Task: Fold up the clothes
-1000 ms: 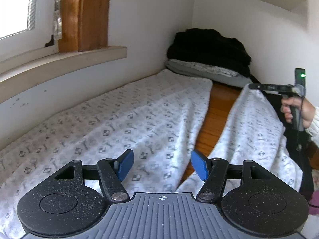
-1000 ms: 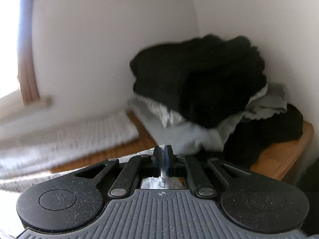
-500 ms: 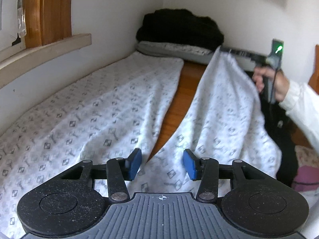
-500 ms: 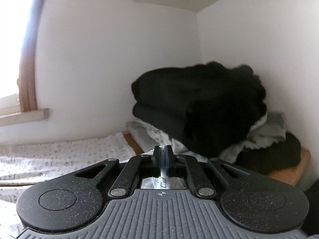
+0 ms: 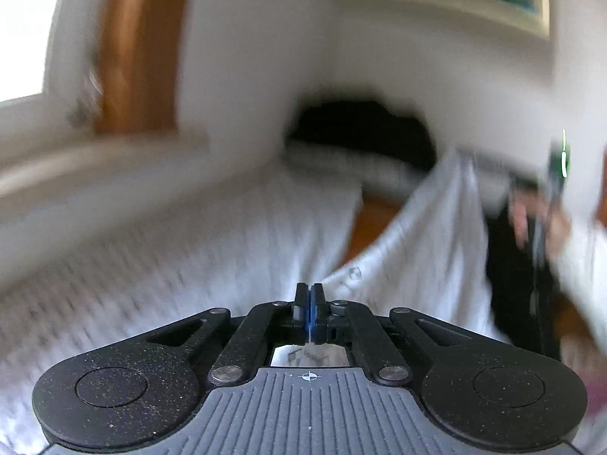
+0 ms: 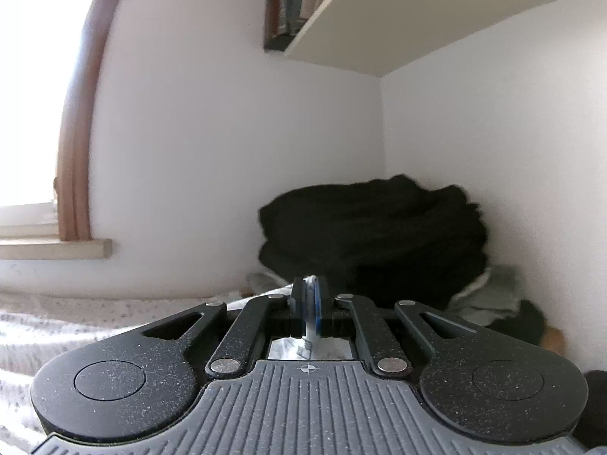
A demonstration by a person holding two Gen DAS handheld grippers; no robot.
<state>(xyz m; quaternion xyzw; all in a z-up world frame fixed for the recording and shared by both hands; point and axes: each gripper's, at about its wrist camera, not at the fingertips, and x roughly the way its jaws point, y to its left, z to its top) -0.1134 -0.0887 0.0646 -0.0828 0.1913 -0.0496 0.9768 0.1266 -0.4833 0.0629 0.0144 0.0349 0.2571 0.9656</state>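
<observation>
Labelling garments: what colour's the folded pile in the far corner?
Black folded clothes pile; clearest in the right wrist view.

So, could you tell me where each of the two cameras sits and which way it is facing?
Left wrist view: rides on the left gripper, angled slightly down along the patterned white garment toward the black clothes pile; its shut fingers pinch the cloth, and the person's right hand shows with the other gripper.
Right wrist view: rides on the right gripper, facing about level at the room corner, shelf overhead; shut on the garment's edge.
Shared: the garment, black pile, window frame.
</observation>
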